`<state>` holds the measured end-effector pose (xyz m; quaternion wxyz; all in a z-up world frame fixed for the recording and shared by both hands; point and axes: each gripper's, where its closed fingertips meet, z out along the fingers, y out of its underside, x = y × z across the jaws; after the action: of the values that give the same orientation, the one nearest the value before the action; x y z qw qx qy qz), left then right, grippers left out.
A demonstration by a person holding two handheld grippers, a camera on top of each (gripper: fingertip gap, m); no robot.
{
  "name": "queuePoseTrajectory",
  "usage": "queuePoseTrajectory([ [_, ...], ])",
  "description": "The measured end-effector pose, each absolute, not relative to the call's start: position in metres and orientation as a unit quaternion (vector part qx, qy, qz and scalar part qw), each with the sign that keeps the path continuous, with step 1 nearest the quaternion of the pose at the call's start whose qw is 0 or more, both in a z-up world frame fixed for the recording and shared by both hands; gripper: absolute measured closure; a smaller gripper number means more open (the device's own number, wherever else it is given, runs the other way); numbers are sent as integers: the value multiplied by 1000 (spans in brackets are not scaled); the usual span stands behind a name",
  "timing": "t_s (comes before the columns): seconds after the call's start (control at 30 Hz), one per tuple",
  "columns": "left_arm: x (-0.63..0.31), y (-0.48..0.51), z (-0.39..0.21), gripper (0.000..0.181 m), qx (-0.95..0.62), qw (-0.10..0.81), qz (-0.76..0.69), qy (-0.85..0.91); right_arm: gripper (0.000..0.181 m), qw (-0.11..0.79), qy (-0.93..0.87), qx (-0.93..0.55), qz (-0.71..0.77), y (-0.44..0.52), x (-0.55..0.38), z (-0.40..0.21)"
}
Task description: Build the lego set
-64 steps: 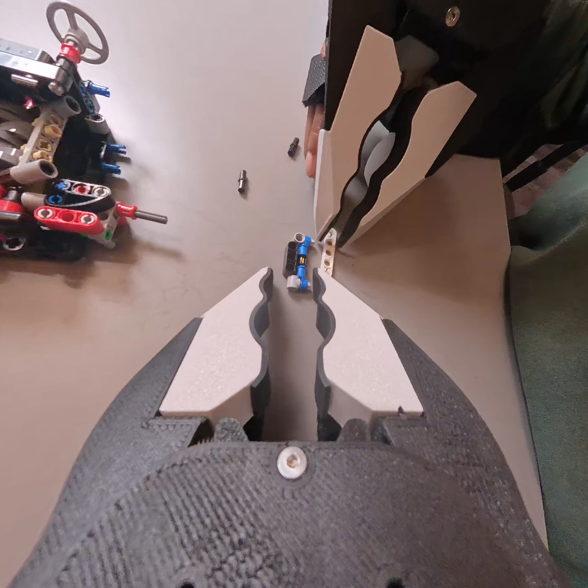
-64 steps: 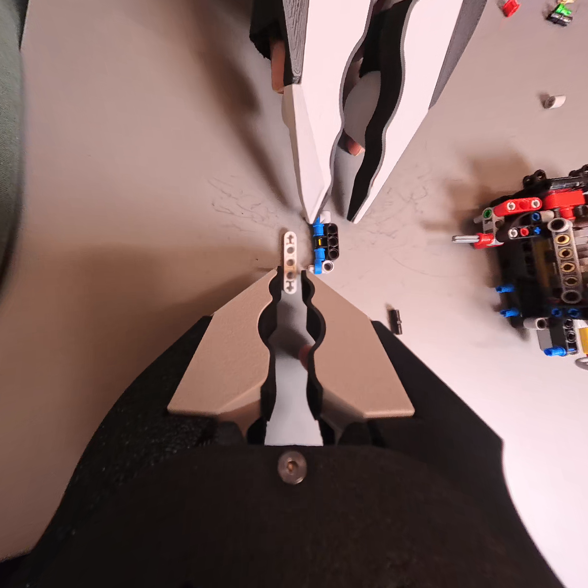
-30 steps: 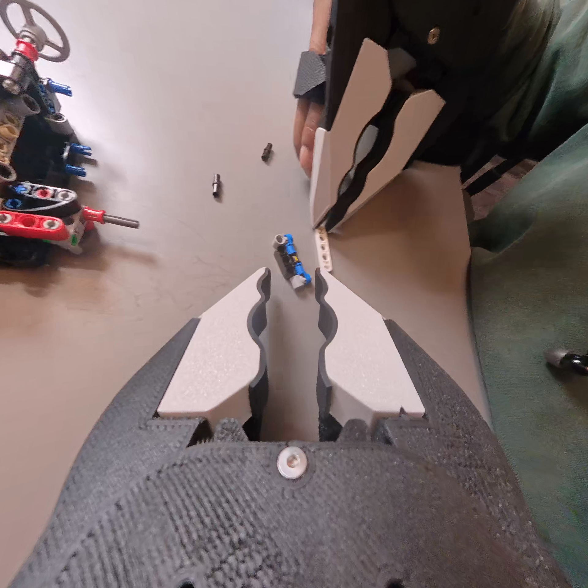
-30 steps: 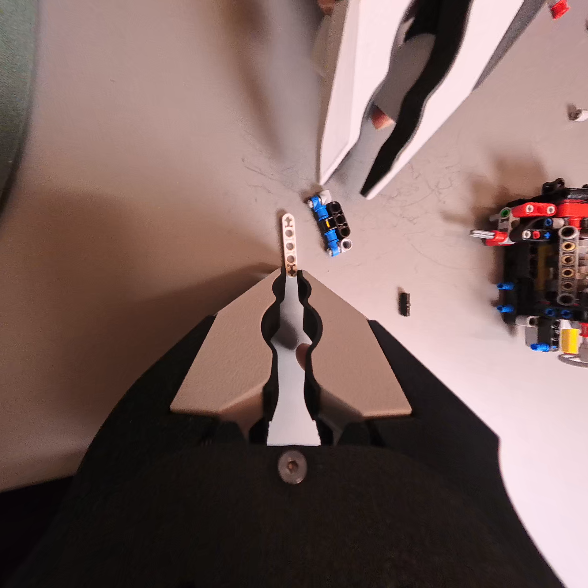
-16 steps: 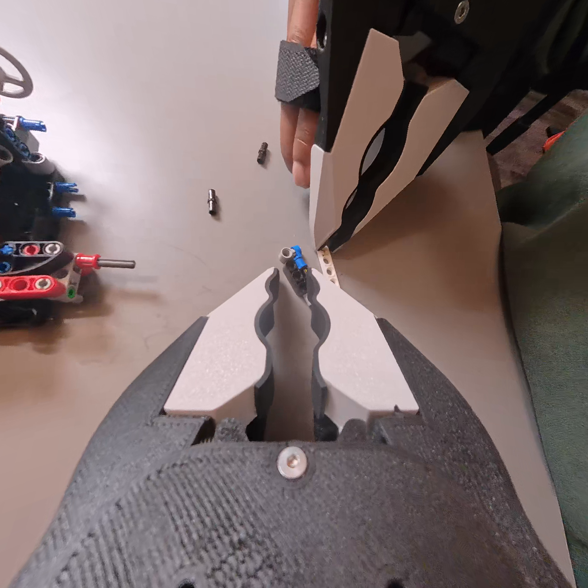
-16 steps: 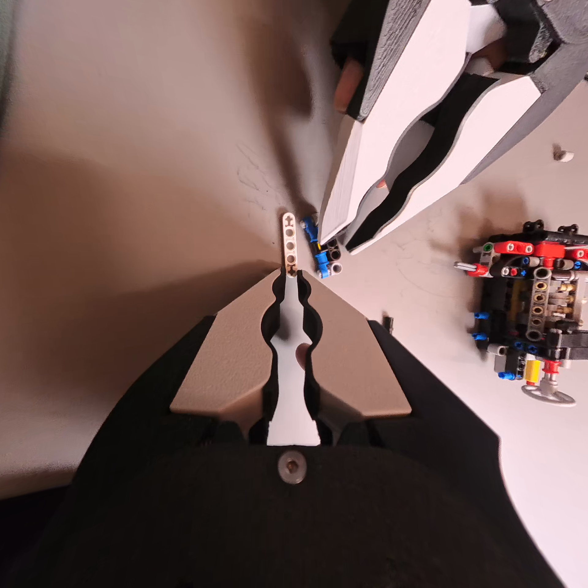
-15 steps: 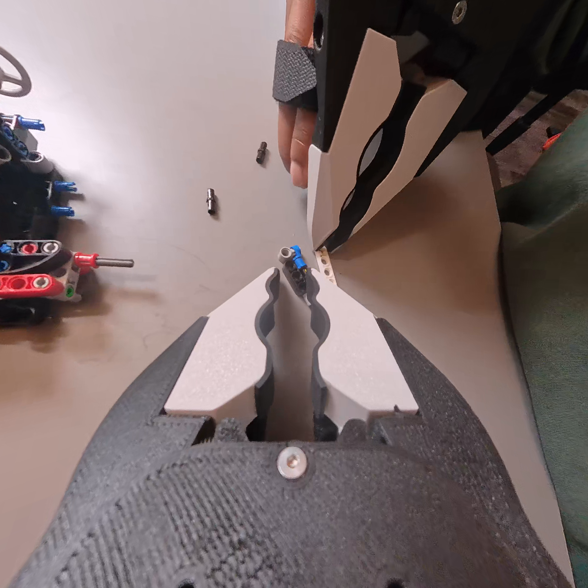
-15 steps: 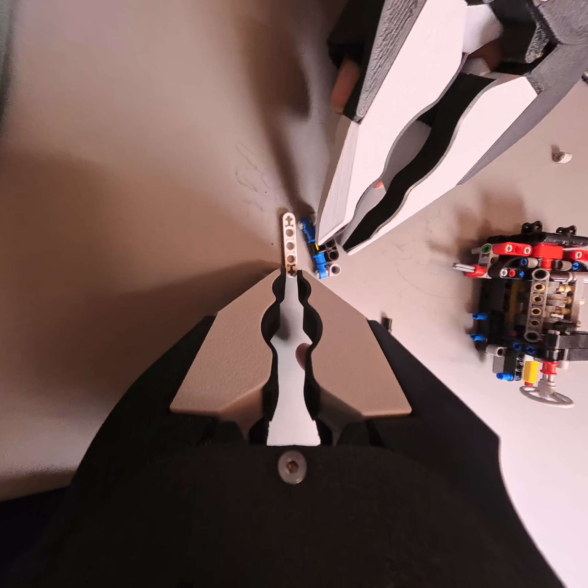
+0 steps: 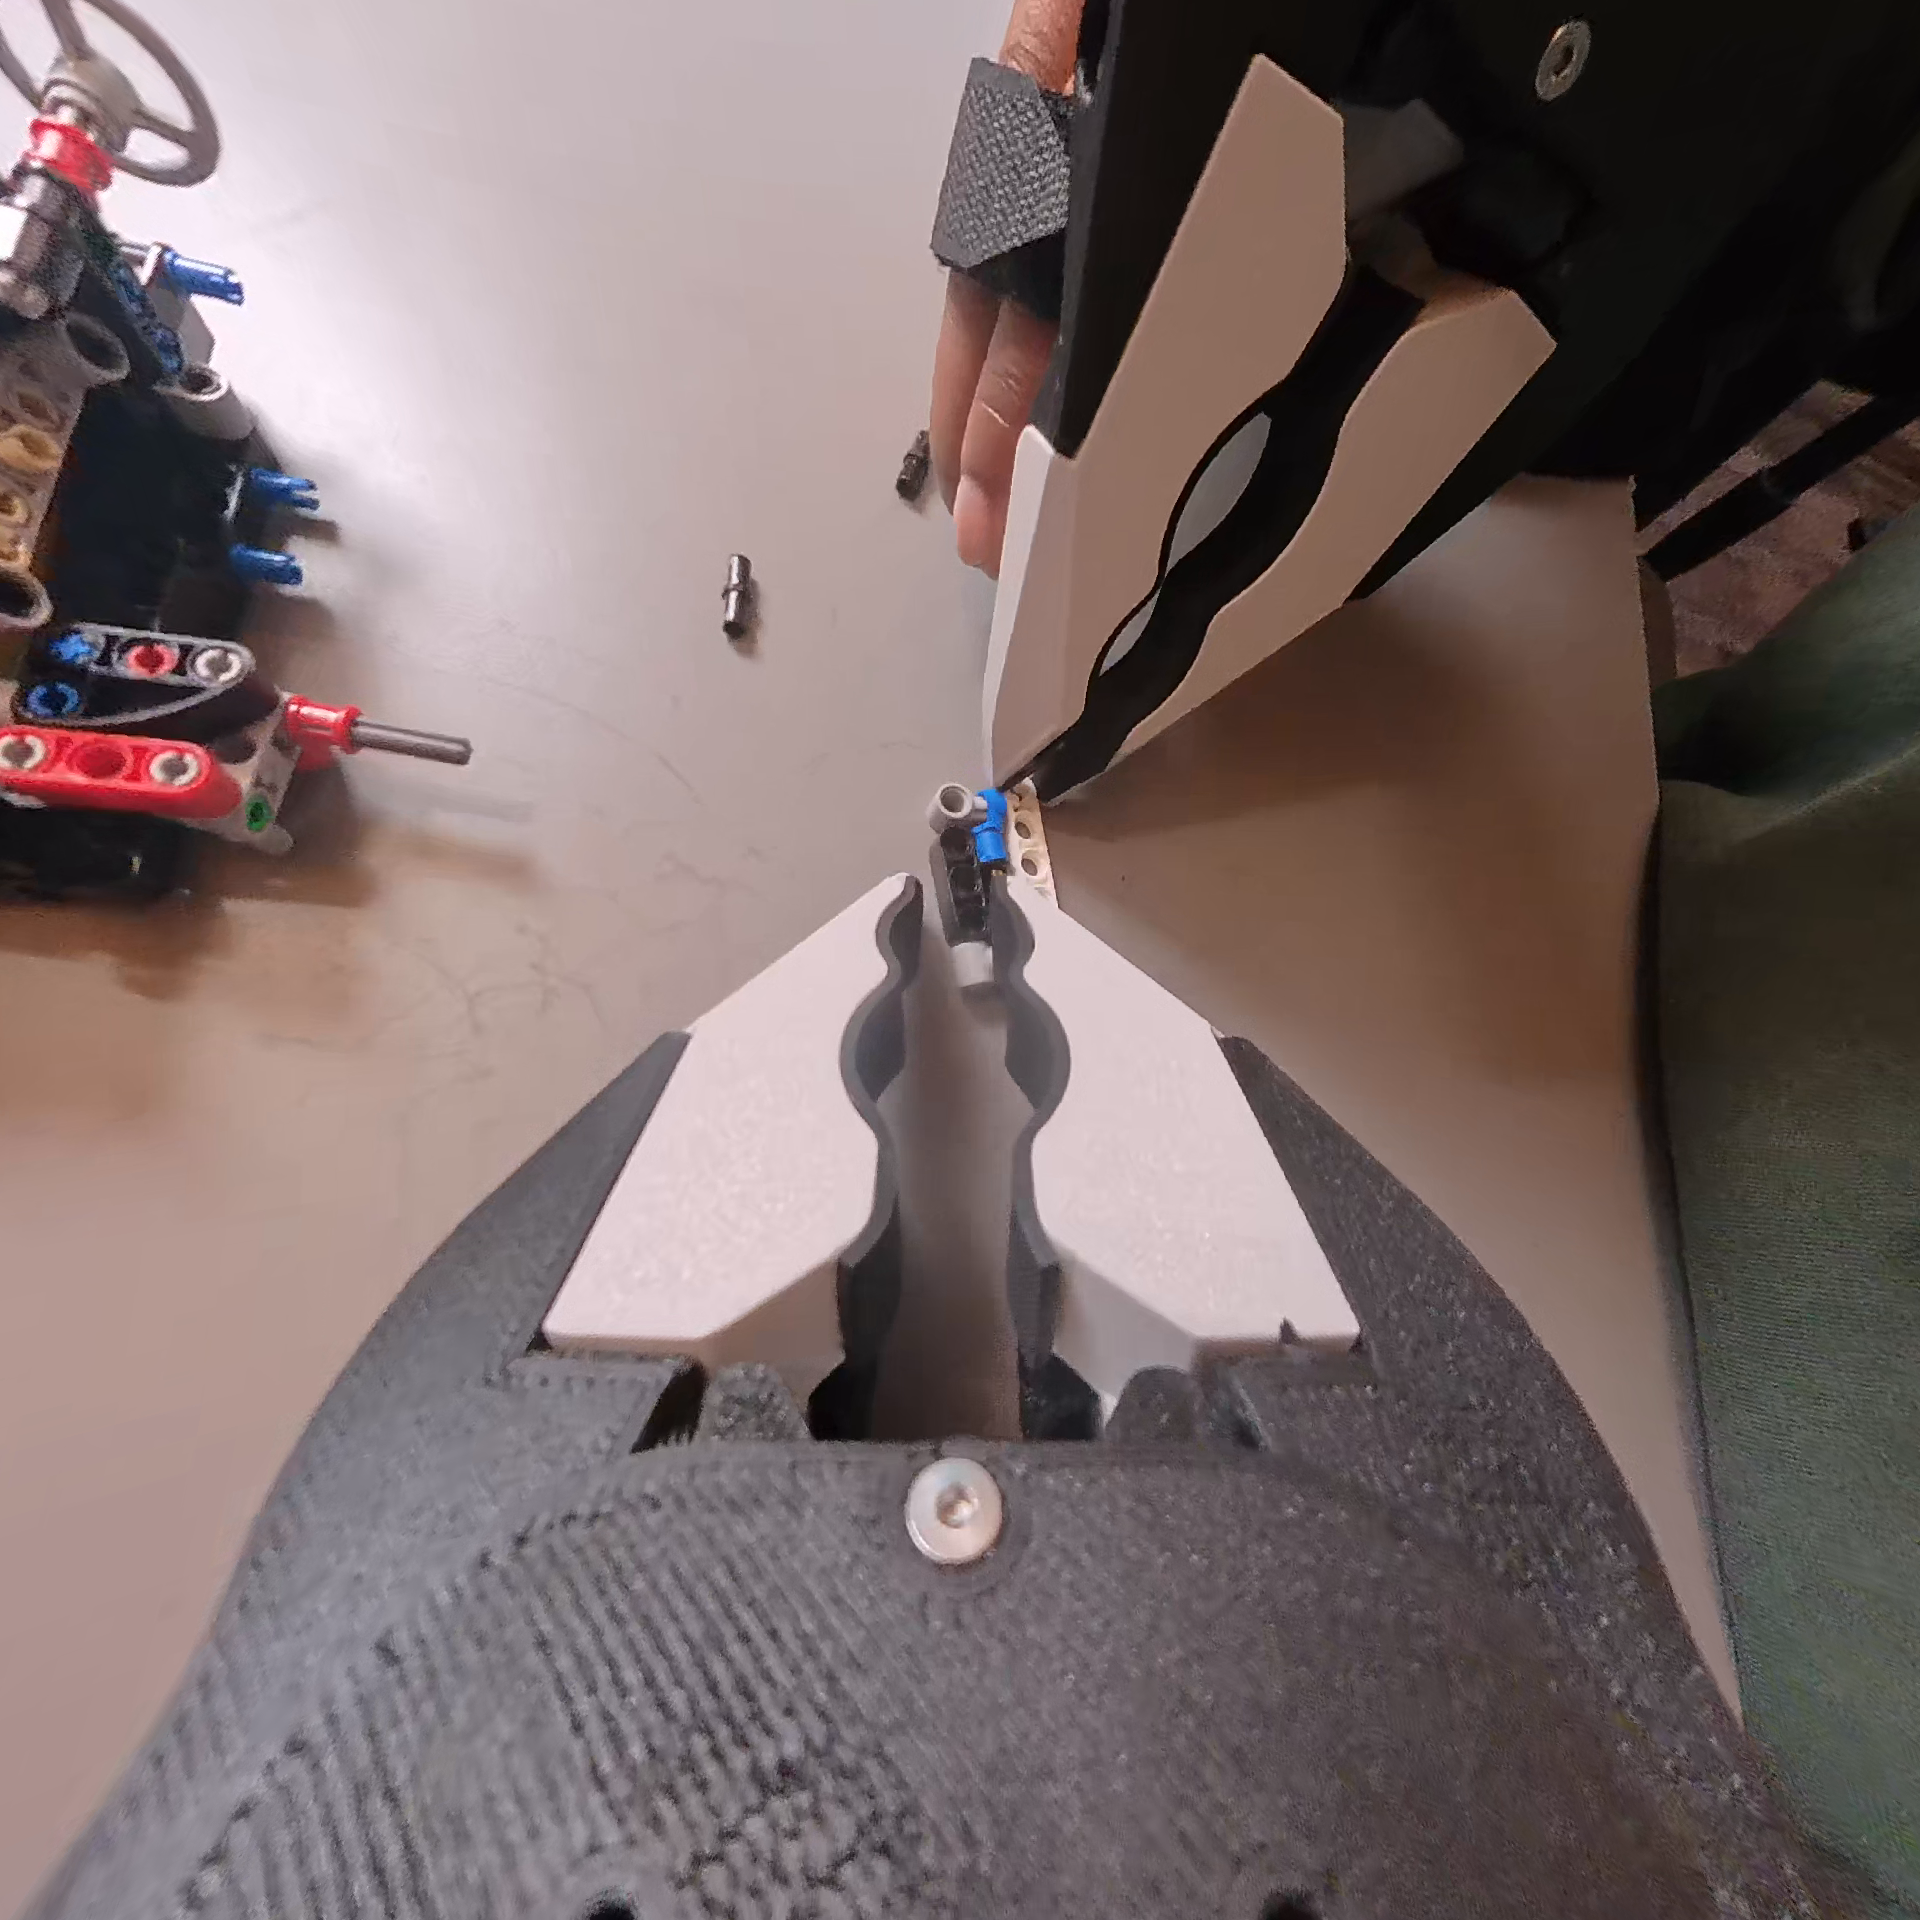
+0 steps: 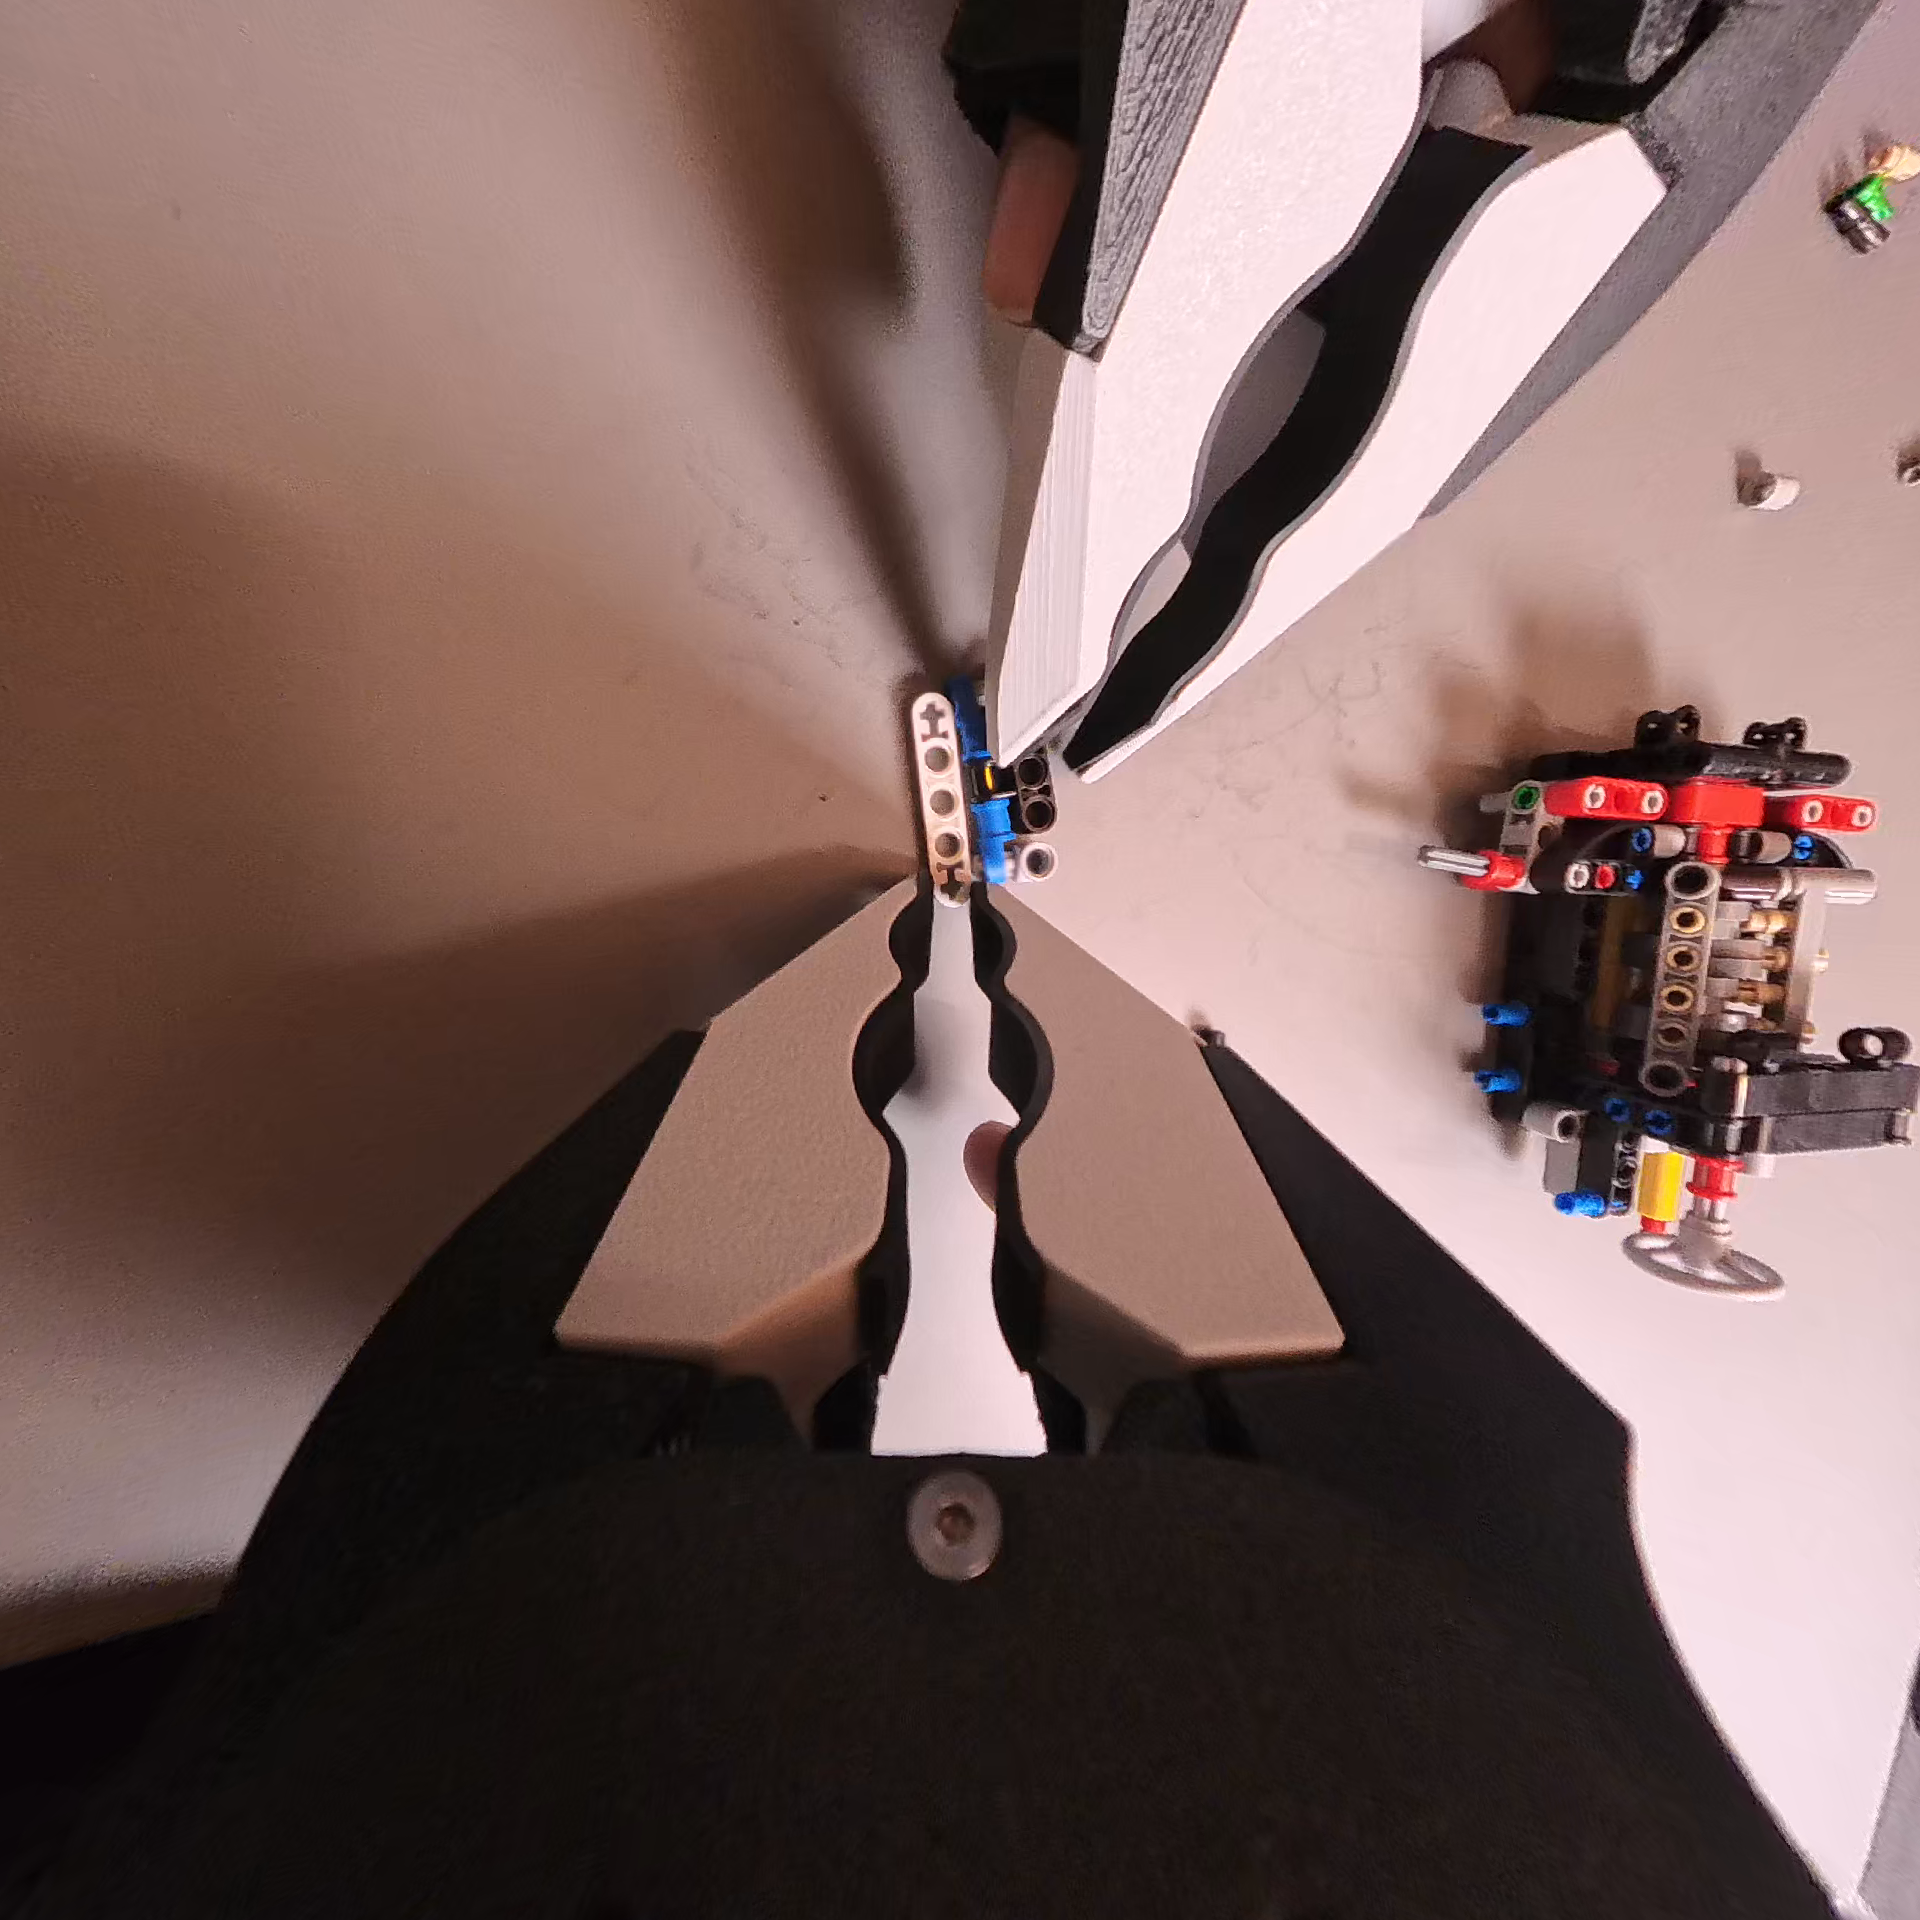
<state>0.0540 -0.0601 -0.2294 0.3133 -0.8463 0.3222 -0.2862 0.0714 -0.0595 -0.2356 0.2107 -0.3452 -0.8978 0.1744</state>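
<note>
A small black, blue and grey assembly (image 9: 964, 883) lies on the tan table (image 9: 623, 312) between my left gripper's (image 9: 964, 904) fingertips, which are narrowed onto it. My right gripper (image 10: 948, 894) is shut on one end of a thin white beam (image 10: 940, 800) with holes. The beam lies lengthwise against the blue pins of the assembly (image 10: 1013, 805). In the right wrist view the left gripper (image 10: 1049, 758) comes down on the assembly's black part from above. In the left wrist view the right gripper (image 9: 1029, 790) holds the white beam (image 9: 1032, 844) just beyond the assembly.
The partly built car model (image 9: 114, 644) with a grey steering wheel stands at the left; it shows at the right in the right wrist view (image 10: 1683, 987). Two loose black pins (image 9: 740, 608) (image 9: 914, 473) lie beyond. Small loose parts (image 10: 1766, 490) (image 10: 1870, 208) lie far right. The table edge and a green floor (image 9: 1818, 1143) are on the right. The grippers are tip to tip, or close to it.
My left gripper moved forward and narrowed around the small assembly. My right gripper brought the white beam sideways until it lies against the assembly's blue pins.
</note>
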Motion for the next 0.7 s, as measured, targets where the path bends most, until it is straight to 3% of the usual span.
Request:
queuePoseTrajectory([
  [0.33,47,-60,-209,162,-835,352,-309,290,176,215,-889,-354,196,-56,74,-221],
  [0.53,62,-73,-199,157,-814,341,-372,288,176,276,-882,-313,221,-72,70,-207],
  [0.7,67,-76,-210,157,-821,338,-323,327,175,338,-894,-249,157,-73,64,-217],
])
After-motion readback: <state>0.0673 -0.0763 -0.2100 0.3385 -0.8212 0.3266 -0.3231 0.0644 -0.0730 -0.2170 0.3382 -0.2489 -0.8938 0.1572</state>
